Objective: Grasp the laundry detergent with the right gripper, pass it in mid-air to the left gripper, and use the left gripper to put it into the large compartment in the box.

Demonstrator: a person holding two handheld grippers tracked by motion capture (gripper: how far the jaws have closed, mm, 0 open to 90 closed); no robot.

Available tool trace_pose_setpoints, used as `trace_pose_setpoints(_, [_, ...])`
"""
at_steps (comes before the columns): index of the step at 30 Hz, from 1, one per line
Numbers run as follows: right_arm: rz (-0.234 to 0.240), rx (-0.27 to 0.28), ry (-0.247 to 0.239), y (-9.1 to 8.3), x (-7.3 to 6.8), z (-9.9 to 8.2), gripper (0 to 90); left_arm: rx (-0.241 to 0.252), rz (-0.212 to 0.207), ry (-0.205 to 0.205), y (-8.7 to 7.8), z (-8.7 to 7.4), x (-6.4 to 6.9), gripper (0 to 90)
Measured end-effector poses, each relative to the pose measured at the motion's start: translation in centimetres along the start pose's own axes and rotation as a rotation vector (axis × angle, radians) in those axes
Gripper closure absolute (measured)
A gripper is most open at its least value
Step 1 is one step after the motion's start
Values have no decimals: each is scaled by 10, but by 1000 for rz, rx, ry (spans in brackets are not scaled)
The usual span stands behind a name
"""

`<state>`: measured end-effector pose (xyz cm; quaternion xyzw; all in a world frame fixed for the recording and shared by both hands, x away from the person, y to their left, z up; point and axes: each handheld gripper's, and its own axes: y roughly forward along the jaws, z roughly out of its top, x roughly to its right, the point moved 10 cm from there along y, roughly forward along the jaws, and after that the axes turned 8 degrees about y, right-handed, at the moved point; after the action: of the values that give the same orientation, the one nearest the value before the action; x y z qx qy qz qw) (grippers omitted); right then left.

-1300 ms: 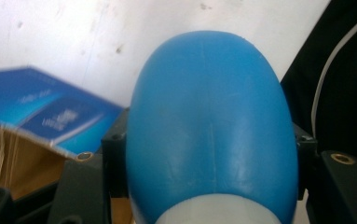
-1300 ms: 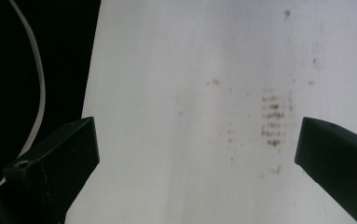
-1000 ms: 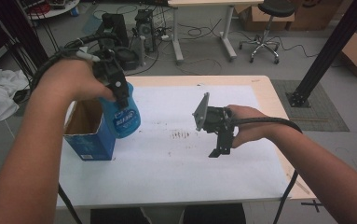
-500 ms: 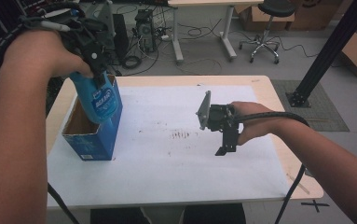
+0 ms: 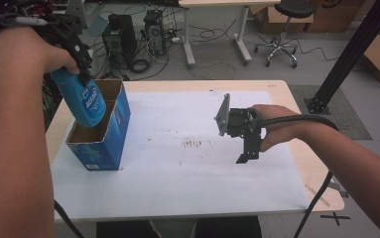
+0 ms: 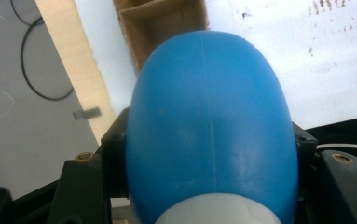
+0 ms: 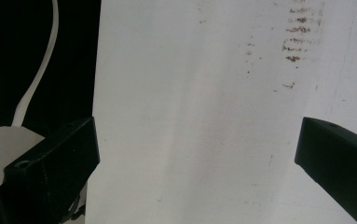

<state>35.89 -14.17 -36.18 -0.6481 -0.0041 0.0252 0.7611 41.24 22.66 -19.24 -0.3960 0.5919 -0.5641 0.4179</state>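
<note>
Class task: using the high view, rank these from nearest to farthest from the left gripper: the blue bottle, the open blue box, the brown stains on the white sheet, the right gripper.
1. Blue bottle: clamped in the left gripper.
2. Blue box: just below the bottle, table's left.
3. Brown stains: mid-sheet.
4. Right gripper: right of the stains.

The high view looks forward and down over the whole table (image 5: 277, 198), while both gripper views look closely, probably steeply, down at its stained white sheet (image 7: 190, 116).
</note>
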Motion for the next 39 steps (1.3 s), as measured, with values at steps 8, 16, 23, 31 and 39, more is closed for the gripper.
trace_pose_setpoints(8, [-2, -5, 4, -1, -1, -3, 0, -19, -6, -55, 12, -3, -10, 387])
trace_pose_setpoints(16, [-3, -6, 10, -2, -1, -4, 0, -26, 12, -85, 20, -2, -17, 387])
trace_pose_setpoints(23, [-5, -10, 5, -3, -2, -3, 0, -26, 13, -91, 28, 1, -18, 387])
trace_pose_setpoints(31, [-1, -11, 13, -3, -2, -6, 0, -33, 28, -84, 47, 5, -20, 386])
trace_pose_setpoints(39, [-5, -11, 20, -4, -2, -8, 0, -47, 31, -82, 69, 8, -18, 387])
